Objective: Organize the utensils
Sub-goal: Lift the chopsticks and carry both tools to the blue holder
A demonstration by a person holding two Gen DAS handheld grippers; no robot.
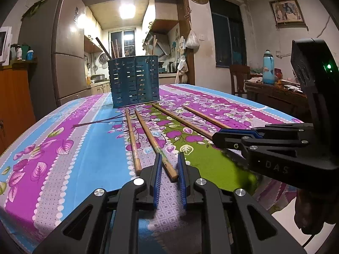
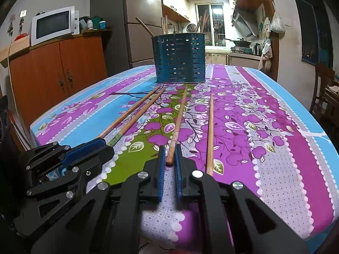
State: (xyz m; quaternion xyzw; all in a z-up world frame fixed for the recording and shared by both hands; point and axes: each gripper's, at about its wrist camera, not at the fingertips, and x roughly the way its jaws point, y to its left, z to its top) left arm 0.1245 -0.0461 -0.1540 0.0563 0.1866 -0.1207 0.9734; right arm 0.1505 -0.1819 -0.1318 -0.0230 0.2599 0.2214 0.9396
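The counter (image 2: 286, 127), under a flowered cloth, carries a blue slotted holder (image 2: 179, 57) standing well ahead of both sets of fingers, with a few sticks already upright inside. Four wooden chopsticks lie loose between holder and fingers. The left gripper (image 1: 168, 167) has its fingers narrowed around the near end of the second chopstick (image 1: 155, 142); whether the pads actually press it is unclear. The right gripper (image 2: 169, 158) is clamped on the third chopstick (image 2: 177, 127). This looks like the pick-up step; next, each stick must be lifted, tipped upright and lowered into the holder.
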